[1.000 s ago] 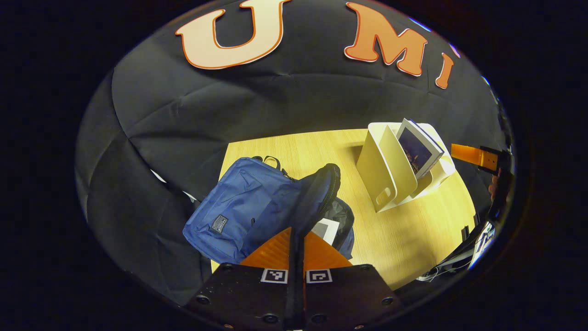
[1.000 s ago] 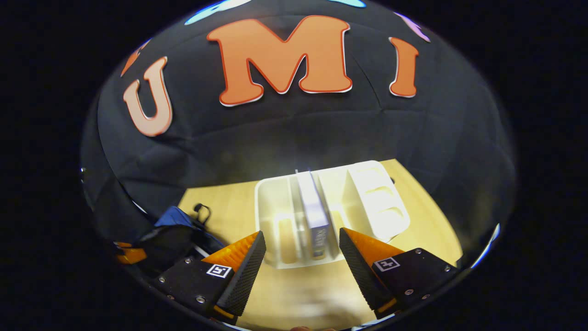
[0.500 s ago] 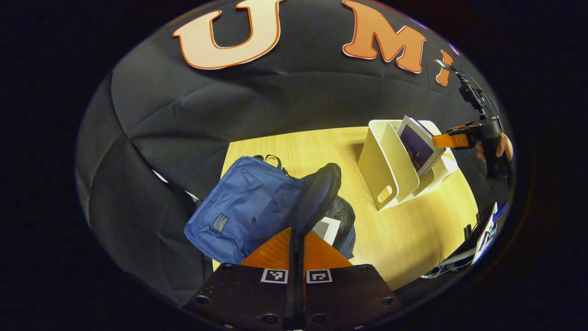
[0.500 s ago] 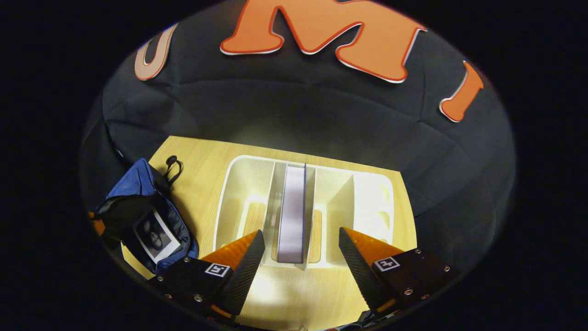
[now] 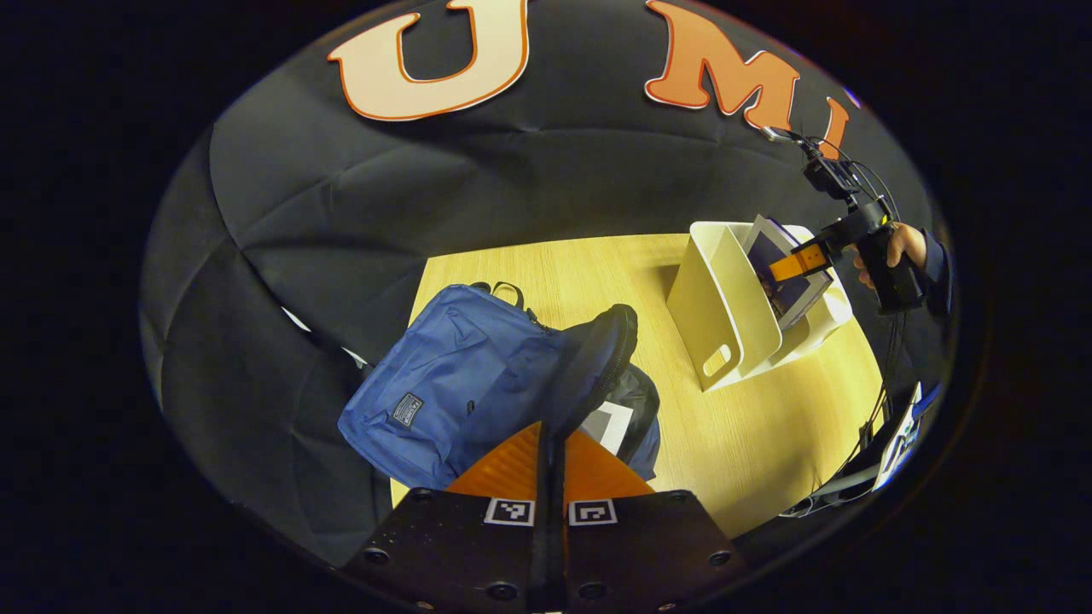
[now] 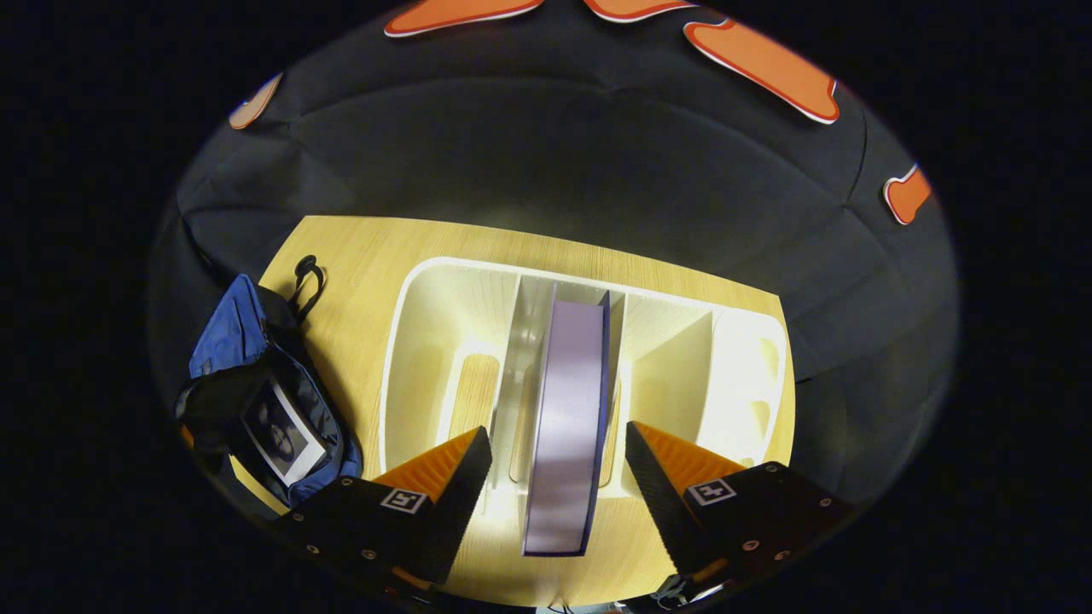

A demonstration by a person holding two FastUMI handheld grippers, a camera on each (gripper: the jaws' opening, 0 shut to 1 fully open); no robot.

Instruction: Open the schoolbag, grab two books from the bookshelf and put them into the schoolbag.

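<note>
The blue schoolbag [image 5: 452, 384] lies open on the wooden table [image 5: 751, 443], with a pale book [image 5: 607, 424] inside it. My left gripper [image 5: 550, 456] is shut on the bag's dark flap [image 5: 597, 358] and holds it up. A white bookshelf [image 5: 725, 315] stands to the right with one book [image 5: 789, 286] upright in it. In the right gripper view that book [image 6: 567, 418] shows edge-on in the middle slot of the bookshelf [image 6: 409, 341]. My right gripper [image 6: 559, 477] is open above it, one finger on each side of the book, apart from it. The schoolbag [image 6: 230, 341] lies at the left.
A hand [image 5: 900, 247] holds the right gripper [image 5: 798, 262] over the shelf in the left gripper view, with cables trailing from it. The shelf's side slots [image 6: 452, 384] hold nothing. The black cloth wall stands close behind the table's far edge [image 6: 512, 239].
The right gripper has come down and forward over the shelf, so the book now stands between its open fingers. The left gripper still holds the flap, hardly moved.
</note>
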